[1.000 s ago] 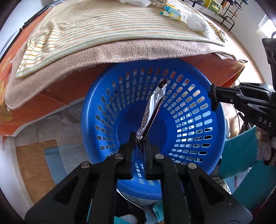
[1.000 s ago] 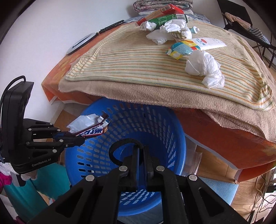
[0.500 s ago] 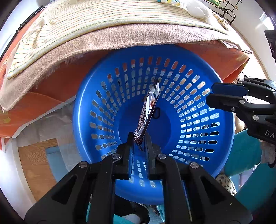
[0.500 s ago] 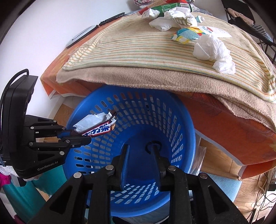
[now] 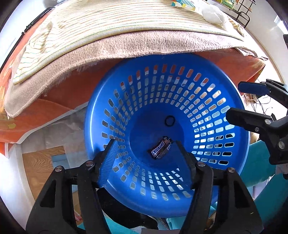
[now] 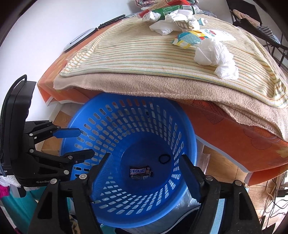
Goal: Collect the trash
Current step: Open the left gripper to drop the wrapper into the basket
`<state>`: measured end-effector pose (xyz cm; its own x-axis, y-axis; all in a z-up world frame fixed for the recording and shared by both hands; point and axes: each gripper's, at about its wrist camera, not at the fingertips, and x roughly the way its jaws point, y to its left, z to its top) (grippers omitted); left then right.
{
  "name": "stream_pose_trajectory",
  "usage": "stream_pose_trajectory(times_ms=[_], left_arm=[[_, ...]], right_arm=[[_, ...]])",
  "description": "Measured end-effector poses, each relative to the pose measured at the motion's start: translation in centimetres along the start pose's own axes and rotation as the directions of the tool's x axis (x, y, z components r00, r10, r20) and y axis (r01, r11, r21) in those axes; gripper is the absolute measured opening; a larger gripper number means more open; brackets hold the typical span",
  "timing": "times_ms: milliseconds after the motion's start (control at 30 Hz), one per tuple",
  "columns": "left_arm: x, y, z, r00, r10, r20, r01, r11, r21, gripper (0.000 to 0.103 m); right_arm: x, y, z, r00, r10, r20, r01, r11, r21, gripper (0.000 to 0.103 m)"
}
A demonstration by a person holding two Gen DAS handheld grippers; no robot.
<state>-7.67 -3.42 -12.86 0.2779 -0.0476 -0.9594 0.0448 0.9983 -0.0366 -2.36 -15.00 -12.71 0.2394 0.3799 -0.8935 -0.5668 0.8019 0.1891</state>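
A blue slotted basket (image 5: 100, 117) (image 6: 189, 129) stands on the floor against the bed's edge. On its bottom lie a Snickers wrapper (image 5: 160, 150) (image 6: 139, 172) and a thin black ring (image 5: 170, 121) (image 6: 164, 159). My left gripper (image 5: 145, 143) (image 6: 86, 143) hangs over the basket's near-left rim, its jaws opening with nothing between them. My right gripper (image 6: 144, 155) (image 5: 234, 99) hangs over the basket too, jaws also opening and empty. More trash lies on the bed: a crumpled tissue (image 6: 216, 57), a patterned wrapper (image 6: 187, 38), and further tissues (image 6: 172, 23).
The bed carries a striped cloth (image 6: 135, 54) over a beige blanket (image 6: 162, 86) that overhangs the basket's far rim. A green bottle (image 6: 172, 9) and a red box lie at the bed's far end. Wooden floor (image 5: 39, 162) shows left of the basket.
Both grippers have opened. The wrapper has dropped out of the left gripper and the black ring out of the right one; both now lie on the basket's bottom.
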Motion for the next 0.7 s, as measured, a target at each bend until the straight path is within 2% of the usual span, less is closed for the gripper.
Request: stream_pose_trajectory(times_ms=[67, 367, 700], left_arm=[[-0.1, 0.2, 0.2, 1.000, 0.007, 0.004, -0.007, 1.000, -0.008, 0.066], [-1.4, 0.9, 1.2, 0.999, -0.012, 0.035, 0.012, 1.000, -0.024, 0.067], [-5.6, 0.8, 4.0, 0.990, -0.057, 0.133, 0.059, 0.998, -0.010, 0.067]], right_arm=[[-0.2, -0.1, 0.1, 1.000, -0.008, 0.003, 0.008, 1.000, 0.003, 0.085], [-1.2, -0.5, 0.6, 0.999, -0.036, 0.009, 0.036, 0.999, 0.021, 0.090], [-5.6, -1.4, 2.1, 0.992, -0.041, 0.123, 0.036, 0.998, 0.041, 0.091]])
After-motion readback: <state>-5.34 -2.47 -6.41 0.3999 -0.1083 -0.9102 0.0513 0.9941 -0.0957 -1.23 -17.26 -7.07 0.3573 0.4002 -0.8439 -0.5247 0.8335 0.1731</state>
